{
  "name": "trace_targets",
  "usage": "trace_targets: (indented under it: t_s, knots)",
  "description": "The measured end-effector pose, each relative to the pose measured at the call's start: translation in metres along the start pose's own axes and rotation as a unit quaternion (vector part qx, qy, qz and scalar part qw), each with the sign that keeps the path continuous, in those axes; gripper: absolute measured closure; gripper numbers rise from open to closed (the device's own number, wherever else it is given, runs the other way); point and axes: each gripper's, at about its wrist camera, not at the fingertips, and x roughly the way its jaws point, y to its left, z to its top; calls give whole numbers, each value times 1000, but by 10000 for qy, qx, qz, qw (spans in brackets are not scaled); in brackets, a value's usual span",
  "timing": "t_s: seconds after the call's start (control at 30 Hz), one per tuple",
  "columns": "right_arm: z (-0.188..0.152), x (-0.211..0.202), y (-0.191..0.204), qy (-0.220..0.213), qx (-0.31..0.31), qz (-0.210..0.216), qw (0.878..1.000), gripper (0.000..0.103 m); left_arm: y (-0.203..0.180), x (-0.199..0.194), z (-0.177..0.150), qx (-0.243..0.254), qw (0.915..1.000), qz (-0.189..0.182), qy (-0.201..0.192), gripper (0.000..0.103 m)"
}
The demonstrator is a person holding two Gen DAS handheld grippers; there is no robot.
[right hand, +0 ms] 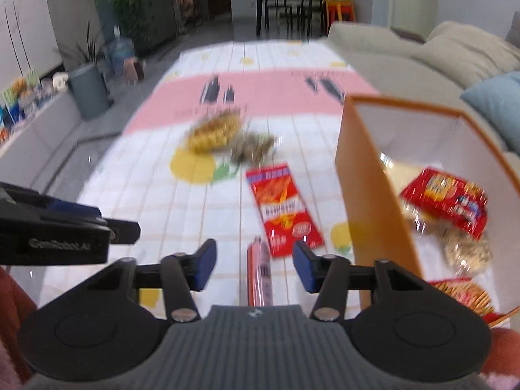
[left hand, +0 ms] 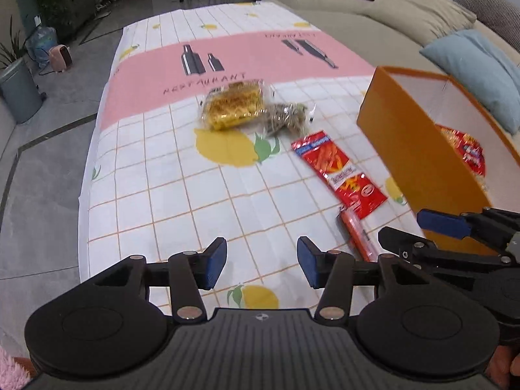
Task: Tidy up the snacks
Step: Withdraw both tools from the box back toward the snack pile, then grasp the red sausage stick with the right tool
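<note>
On the lemon-print tablecloth [left hand: 169, 195] lie a yellow snack pack [left hand: 232, 104], a grey-green snack bag [left hand: 286, 118], a red snack packet [left hand: 338, 169] and a thin red sausage stick [left hand: 357, 234]. At the right stands an orange box [left hand: 416, 149] holding a red packet [left hand: 468, 152]. My left gripper [left hand: 262, 263] hangs open over bare cloth with nothing between its pads. In the right wrist view my right gripper [right hand: 255, 266] is open over the sausage stick [right hand: 260, 273], pads not touching it. The box [right hand: 367, 195] there holds a red packet [right hand: 445, 198] and a seed bag [right hand: 468, 250].
A beige sofa [left hand: 373, 16] with a blue cushion [left hand: 477, 74] runs along the table's far right side. The table's left edge drops to grey floor, where a grey bin [left hand: 18, 91] and plants stand. Both grippers are close, side by side, near the front edge.
</note>
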Motion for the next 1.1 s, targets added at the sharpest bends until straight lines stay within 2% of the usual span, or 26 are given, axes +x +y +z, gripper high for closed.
trace_targets:
  t_s: [0.17,0.5,0.6,0.7,0.73,0.8,0.97,1.1]
  knots:
    - [-7,24,-2,392,4,18,9992,62,2,14,1,44,9999,-77,100,44]
    - [-2,64,1,774,-125,-40,9969,71,5,39,10,221,9995,-78,232,44]
    - [-1,70,1,897,-88,-1,9959,71,6,44,14,334,9993,-36,190,44]
    - [-1,76,2,968,-112,20,9952,77,5,49,17,500,9986,28,173,44]
    - [-1,78,3,980,-151,-11,9951,82,4,51,19,568,9983,47,148,44]
    - [-2,81,3,987,-222,-26,9949,83,2,55,23,734,9972,125,109,44]
    - [6,79,-2,983,-107,34,9951,84,-4,65,35,1448,9886,370,-175,44]
    - [24,75,-8,807,11,167,9966,84,-6,77,51,2088,9745,645,-506,44]
